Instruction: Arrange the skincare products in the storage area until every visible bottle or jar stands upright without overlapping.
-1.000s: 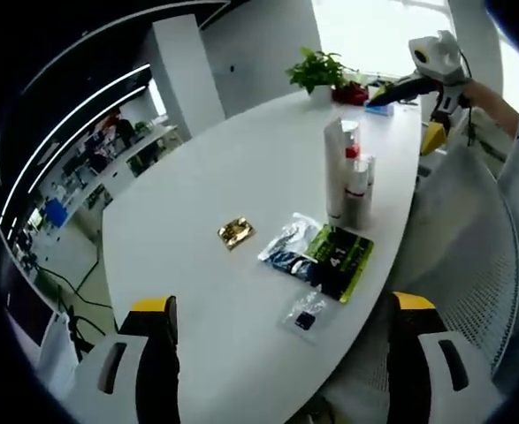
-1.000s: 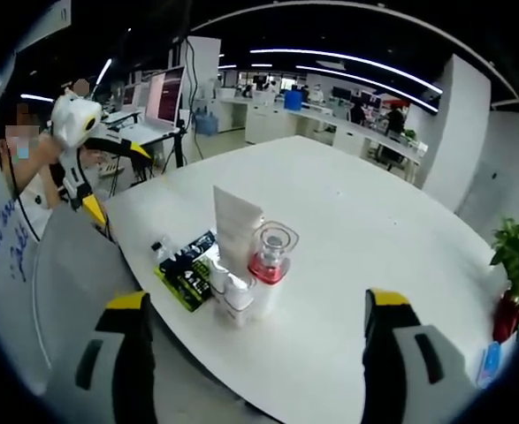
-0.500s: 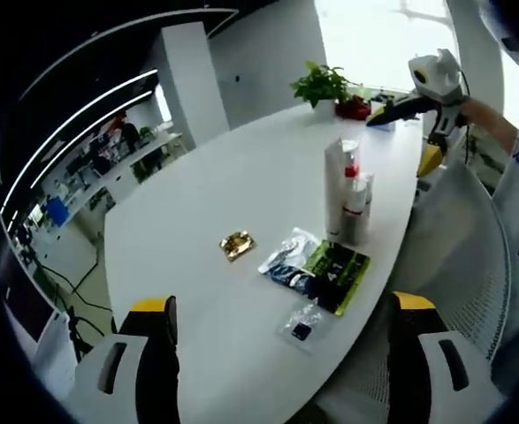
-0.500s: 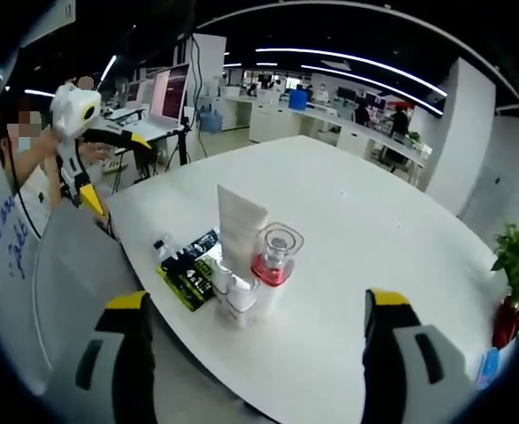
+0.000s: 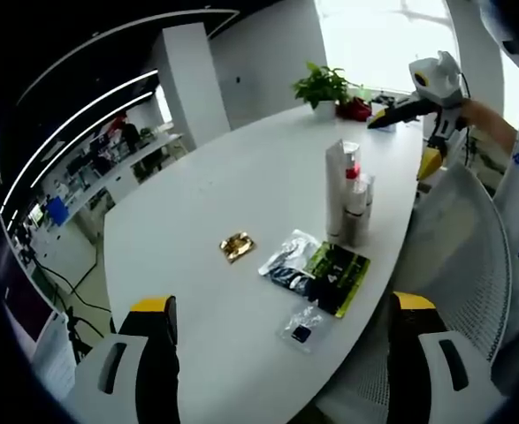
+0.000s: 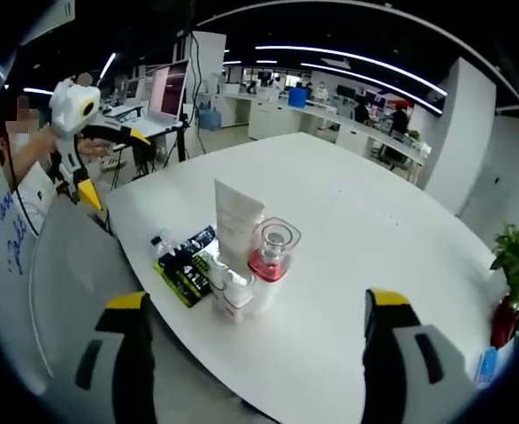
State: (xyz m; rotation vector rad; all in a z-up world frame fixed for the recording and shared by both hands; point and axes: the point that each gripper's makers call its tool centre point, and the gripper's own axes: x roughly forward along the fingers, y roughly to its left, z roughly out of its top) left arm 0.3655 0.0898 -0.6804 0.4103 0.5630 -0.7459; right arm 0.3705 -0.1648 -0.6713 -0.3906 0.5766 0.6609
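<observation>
Both grippers held up off the table (image 5: 206,203), well back from the products. Probably a pause to size up the layout before reaching in.

L gripper (image 5: 281,349): jaws wide apart, nothing btwn them, aimed along the table from one end. R gripper (image 6: 255,340): jaws wide apart too, empty, looking in from the table's long curved edge. In the left gripper view the R gripper shows held high beyond the cluster; in the right gripper view the L gripper shows raised beyond the table's far-left edge, by the mesh chair (image 6: 64,274).

Skincare cluster close to that curved edge, near the chair: tall white tube (image 6: 237,219) upright on its cap, clear jar w/ red base (image 6: 270,249) just beside it, small white bottles (image 6: 228,287) touching in front. All upright but packed tight. Likely grouped that way as a start state; looks to need spacing so none overlap.

Flat items on the side of the cluster toward the L gripper: green-black sachet (image 5: 337,274) nearest the tube, silver-dark pouch (image 5: 286,261) touching it, small clear packet (image 5: 301,329) close to the edge, gold foil packet (image 5: 236,246) apart, further in from the edge. Lying flat since sachets can't stand; prob not the target.

Potted plant (image 5: 323,86) at the far end, well apart.

Judgement: arranging not started; next reach likely toward the small bottles, w/ tip-over risk given the tight packing near the edge.
</observation>
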